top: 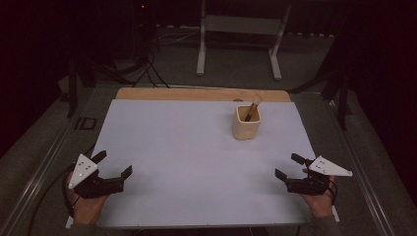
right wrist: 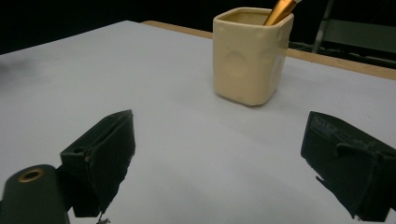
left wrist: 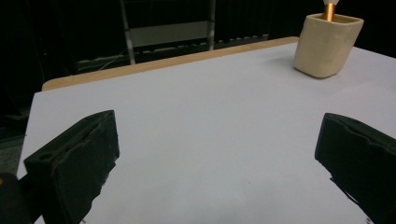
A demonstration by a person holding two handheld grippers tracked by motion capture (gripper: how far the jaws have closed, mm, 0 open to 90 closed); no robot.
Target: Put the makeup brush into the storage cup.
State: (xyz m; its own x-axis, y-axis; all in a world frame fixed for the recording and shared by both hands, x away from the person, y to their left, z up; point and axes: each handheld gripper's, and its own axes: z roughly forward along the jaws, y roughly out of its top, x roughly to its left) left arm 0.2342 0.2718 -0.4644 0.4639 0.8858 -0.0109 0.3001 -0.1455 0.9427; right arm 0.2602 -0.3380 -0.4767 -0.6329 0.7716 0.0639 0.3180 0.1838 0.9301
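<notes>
Wooden table (top: 147, 93) under white sheet (top: 187, 162); cream cup (top: 246, 124) upright on sheet, far right.

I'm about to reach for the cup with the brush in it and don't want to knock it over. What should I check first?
1. Right gripper open: ok.
2. Left gripper open: ok.
3. Cup upright: ok.
4. Brush in the cup, leaning: ok.
5. White sheet bare between grippers and cup: ok.
6. Brush loose enough to lift out: cannot tell.
</notes>
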